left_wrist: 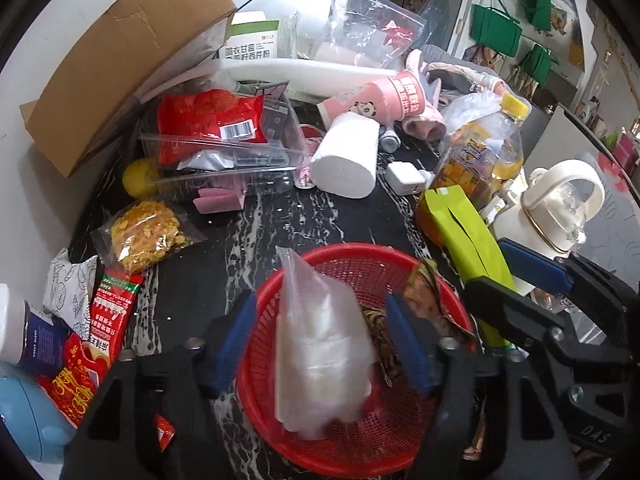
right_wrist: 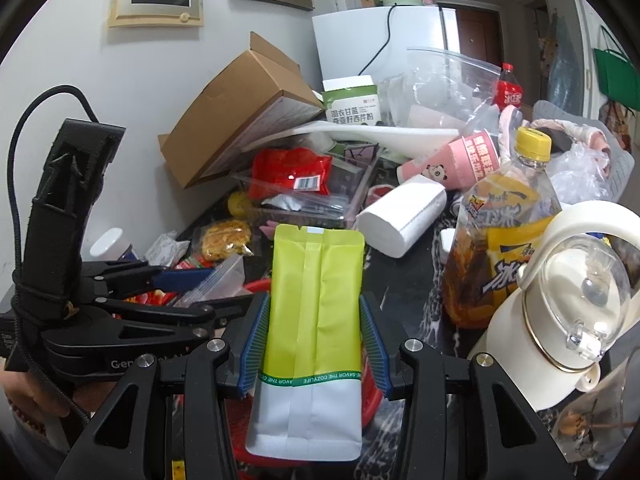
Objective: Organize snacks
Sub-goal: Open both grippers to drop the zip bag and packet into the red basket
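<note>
Left wrist view: the left gripper point(left_wrist: 322, 344) stands with its jaws apart over a round red plastic mesh basket point(left_wrist: 360, 264) on the black marbled bench point(left_wrist: 224, 264); a clear plastic snack bag point(left_wrist: 320, 344) sits loose between the pads, inside the basket. Right wrist view: the right gripper point(right_wrist: 316, 344) clamps a lime-green and white foil pouch point(right_wrist: 316, 300) upright above the basket's rim.

The lime-green pouch point(right_wrist: 314, 300) bears "SAVOR THE COZYLIFE" on its green band, and behind it the green-and-white box point(right_wrist: 350, 106) reads "羽衣甘蓝"; the left gripper point(right_wrist: 208, 280) shows "Gen".
</note>
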Available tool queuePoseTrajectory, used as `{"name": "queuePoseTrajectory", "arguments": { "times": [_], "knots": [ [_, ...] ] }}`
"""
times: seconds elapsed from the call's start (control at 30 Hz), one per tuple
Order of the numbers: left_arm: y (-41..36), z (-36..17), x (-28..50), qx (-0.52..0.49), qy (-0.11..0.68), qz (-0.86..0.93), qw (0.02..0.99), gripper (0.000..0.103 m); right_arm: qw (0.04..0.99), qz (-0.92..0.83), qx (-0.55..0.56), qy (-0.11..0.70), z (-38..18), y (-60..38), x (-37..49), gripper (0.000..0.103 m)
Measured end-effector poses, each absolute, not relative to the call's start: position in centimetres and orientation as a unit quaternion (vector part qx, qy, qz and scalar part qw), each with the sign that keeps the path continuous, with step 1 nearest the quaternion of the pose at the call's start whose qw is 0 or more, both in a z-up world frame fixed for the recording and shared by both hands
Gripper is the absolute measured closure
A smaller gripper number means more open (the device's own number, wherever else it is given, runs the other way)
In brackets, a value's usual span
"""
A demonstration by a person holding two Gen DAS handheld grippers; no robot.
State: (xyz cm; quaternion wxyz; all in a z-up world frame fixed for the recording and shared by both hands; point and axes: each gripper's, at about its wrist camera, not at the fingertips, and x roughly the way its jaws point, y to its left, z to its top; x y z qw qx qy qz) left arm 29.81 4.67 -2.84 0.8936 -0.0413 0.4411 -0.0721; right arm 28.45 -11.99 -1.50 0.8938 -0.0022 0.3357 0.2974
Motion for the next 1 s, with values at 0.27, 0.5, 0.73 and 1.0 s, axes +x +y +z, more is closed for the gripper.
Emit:
{"name": "queuePoseTrajectory", "arguments": {
  "times": [0.27,0.5,0.73,1.0],
  "knots": [
    [6.2,-2.0,29.3,-0.047,0.436,-0.043,0.898,0.027,0.889,0.307,0.011,0.339,-1.9,-11.6,28.7,0.058],
    [7.2,-1.1,28.8,-0.037,0.423,-0.014,0.905,0.027,0.877,0.329,0.019,0.35,-2.8,-10.5,28.8,0.054],
    [7.4,-0.2,28.2,-0.037,0.414,-0.011,0.91,0.027,0.873,0.328,0.015,0.359,-3.3,-10.1,28.9,0.052],
    [6.9,0.1,27.7,-0.035,0.41,-0.016,0.911,0.027,0.877,0.321,0.011,0.357,-2.7,-10.6,28.5,0.052]
  ]
}}
